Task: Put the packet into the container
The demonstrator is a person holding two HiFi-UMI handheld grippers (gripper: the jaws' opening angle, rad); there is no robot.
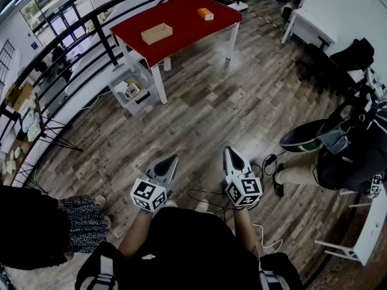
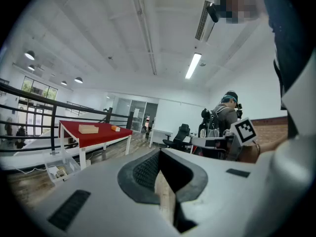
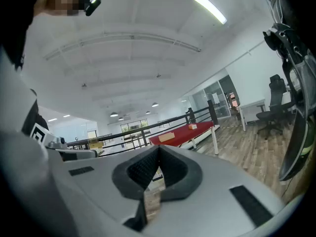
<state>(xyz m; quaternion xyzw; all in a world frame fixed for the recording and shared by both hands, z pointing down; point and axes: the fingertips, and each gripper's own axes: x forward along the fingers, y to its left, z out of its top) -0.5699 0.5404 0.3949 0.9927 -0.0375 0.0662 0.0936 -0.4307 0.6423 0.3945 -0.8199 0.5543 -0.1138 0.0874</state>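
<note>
I hold both grippers low in front of my waist, pointed roughly level out over the wooden floor (image 1: 242,101), because I stand well apart from the work and have nothing to carry yet. My left gripper (image 1: 172,159) has its jaws drawn together, with only a thin slit between the pads and nothing in it. My right gripper (image 1: 230,152) is closed the same way and is empty too.

The orange packet (image 1: 205,14) lies on the far part of the red table (image 1: 187,8), near the corner. The tan container (image 1: 156,33) sits on the same tabletop nearer the middle, apart from the packet and not touching it. Both sit in the open on the cloth, which I judge is so that either gripper can reach them from the table's edge. So the task has not begun: I first need to walk to the table.

From here the container looks like a shallow, box-like tray. I cannot tell whether anything is inside it, and the packet is plainly not. A clear storage bin (image 1: 130,89) stands on the floor just beside a white table leg. It holds a few small items I cannot identify.

A black railing (image 1: 72,59) curves behind the table. A seated person (image 1: 329,159) is off to my right, well clear of my way to the table.
</note>
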